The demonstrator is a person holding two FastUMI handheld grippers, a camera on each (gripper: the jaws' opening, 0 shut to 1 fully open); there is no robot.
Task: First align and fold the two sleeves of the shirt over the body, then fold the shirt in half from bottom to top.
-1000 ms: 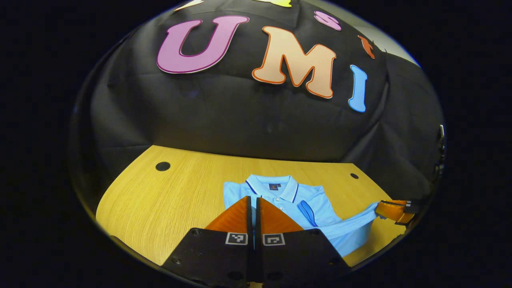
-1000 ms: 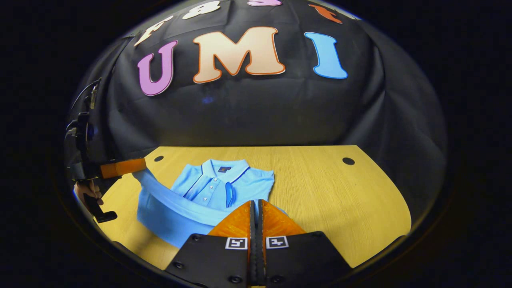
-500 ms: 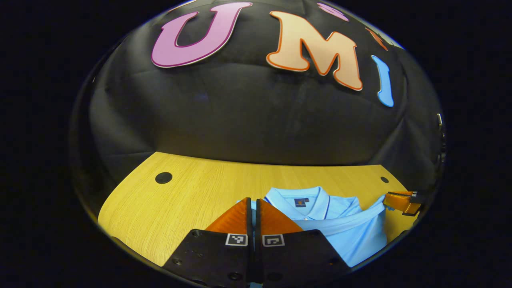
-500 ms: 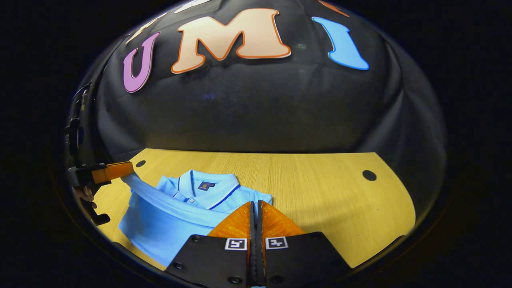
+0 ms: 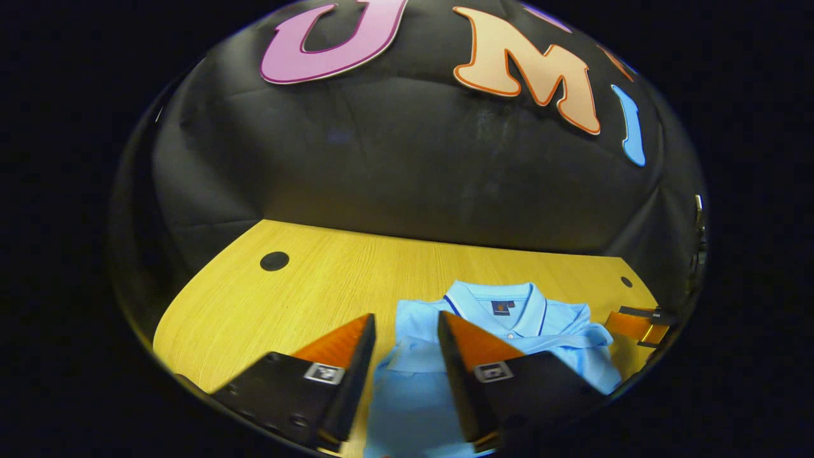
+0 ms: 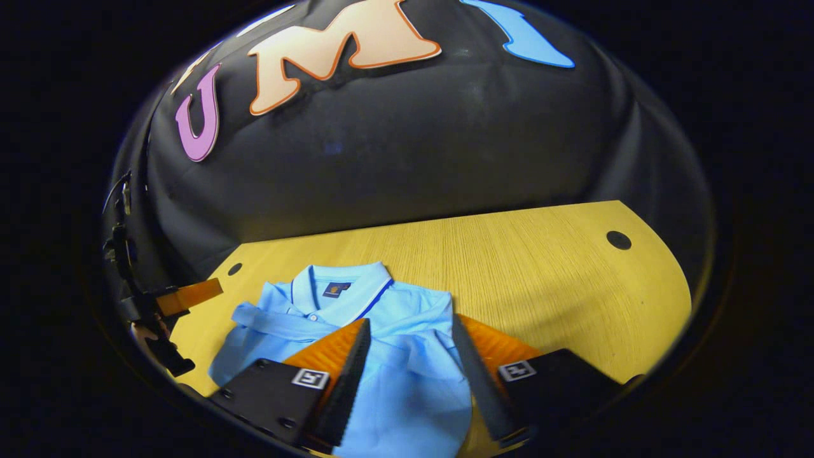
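Shirt (image 5: 534,331) lies folded beneath both spread tools, left tool (image 5: 406,331) and right tool (image 6: 410,334).

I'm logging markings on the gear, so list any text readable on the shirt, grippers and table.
Neck label in the shirt collar: too small to read.
Marker tags on the left gripper and right gripper: coded patterns, no words.
Table: no text.
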